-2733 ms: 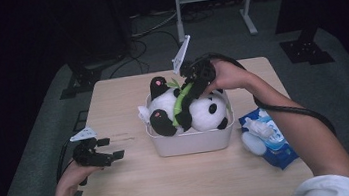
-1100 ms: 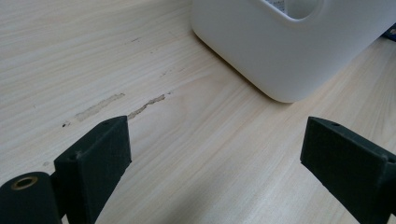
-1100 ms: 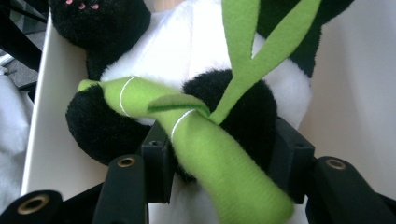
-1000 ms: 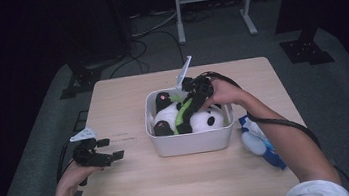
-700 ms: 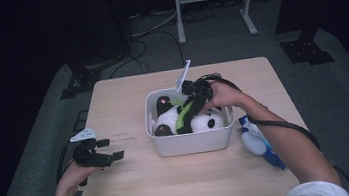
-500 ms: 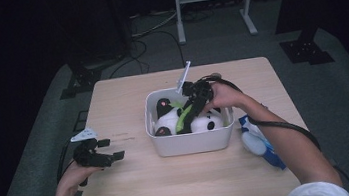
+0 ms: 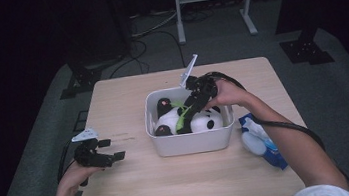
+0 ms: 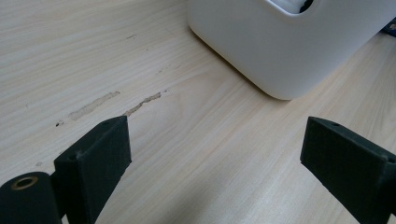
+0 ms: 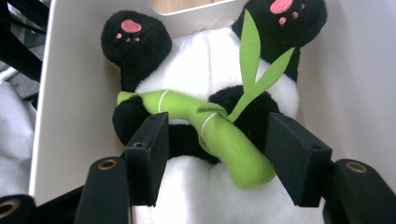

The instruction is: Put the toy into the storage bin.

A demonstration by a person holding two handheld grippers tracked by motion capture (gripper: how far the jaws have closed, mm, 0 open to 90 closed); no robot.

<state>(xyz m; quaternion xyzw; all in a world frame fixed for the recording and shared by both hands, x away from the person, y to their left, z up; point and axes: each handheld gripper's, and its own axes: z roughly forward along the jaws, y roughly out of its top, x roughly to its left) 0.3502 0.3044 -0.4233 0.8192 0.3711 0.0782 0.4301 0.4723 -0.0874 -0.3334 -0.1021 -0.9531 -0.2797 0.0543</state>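
Panda toy (image 7: 190, 120) lies in bin (image 7: 188, 144) mid-counter (image 7: 173, 184). Wipes pack (image 7: 261, 140) just right of bin. Right claw (image 9: 212, 154) over panda w/ bamboo (image 9: 210, 128) between; left claw (image 7: 106, 154) well left of bin.

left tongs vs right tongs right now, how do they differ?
The left tongs hover over bare table beside the bin; the right tongs reach down into it. Nothing lies between the left jaws; the right jaws, just opening, straddle the plush panda. Both are open.
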